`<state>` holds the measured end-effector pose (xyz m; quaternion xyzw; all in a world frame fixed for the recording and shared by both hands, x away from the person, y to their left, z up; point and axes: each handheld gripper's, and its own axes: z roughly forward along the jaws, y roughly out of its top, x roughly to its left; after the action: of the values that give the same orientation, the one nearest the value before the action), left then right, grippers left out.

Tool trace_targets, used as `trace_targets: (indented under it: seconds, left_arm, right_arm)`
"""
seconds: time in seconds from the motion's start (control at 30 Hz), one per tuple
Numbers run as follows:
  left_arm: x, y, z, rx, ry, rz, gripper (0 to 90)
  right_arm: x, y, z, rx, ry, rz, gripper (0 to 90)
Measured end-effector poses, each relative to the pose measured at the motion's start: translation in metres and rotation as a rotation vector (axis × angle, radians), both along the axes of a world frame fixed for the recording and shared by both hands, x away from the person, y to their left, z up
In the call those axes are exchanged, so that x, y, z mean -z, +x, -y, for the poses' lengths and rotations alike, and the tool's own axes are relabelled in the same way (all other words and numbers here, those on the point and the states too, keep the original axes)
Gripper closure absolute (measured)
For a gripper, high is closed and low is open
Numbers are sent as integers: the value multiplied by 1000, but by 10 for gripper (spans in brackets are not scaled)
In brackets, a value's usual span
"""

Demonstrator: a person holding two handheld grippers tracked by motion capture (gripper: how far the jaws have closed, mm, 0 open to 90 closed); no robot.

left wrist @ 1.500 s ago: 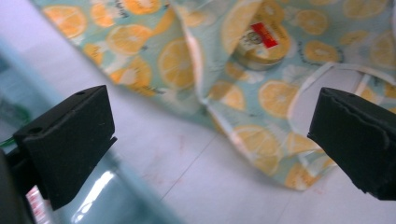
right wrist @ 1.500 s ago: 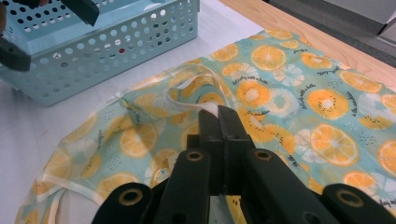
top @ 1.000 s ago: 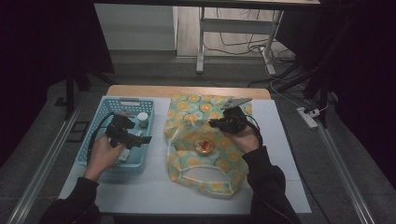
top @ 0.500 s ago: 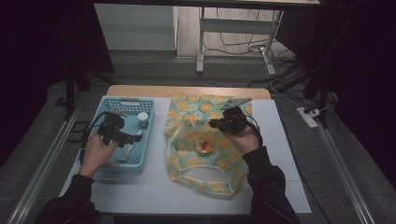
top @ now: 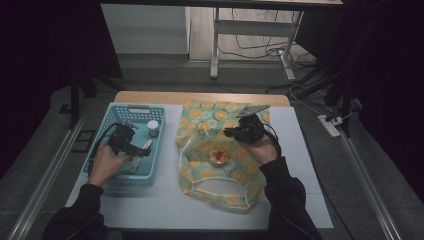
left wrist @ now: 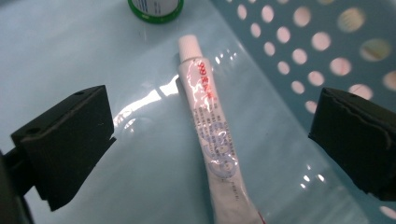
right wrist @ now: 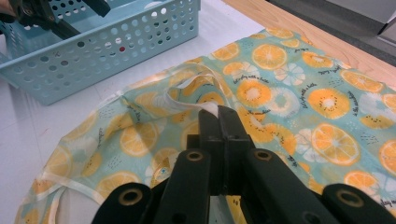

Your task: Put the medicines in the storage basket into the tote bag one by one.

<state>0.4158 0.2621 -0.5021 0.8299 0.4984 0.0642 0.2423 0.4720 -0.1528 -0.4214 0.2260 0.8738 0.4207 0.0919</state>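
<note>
Left gripper in the basket, right one pinching the bag

The left gripper [left wrist: 210,140] hangs inside the blue basket [top: 112,112] near the bench's left edge, fingers [left wrist: 70,140] apart either side of a white tube [left wrist: 212,135]; the right gripper [right wrist: 218,116] has its fingers clamped on the orange-print bag [top: 225,150] mid-bench

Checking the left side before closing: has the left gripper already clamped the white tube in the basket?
No: in the left gripper view the jaws stand wide apart on either side of the white tube, touching nothing.
</note>
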Motion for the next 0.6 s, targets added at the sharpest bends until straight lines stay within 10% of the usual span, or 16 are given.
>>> trace_targets:
  seconds: [0.33,0.6]
  left_arm:
    - [10,3,4,-23,86,-70,38]
    - [8,1,7,2,101,-81,290]
  right_arm:
    - [0,-1,0,-2,-1,3,900]
    - [1,0,0,-1,-5,-3,900]
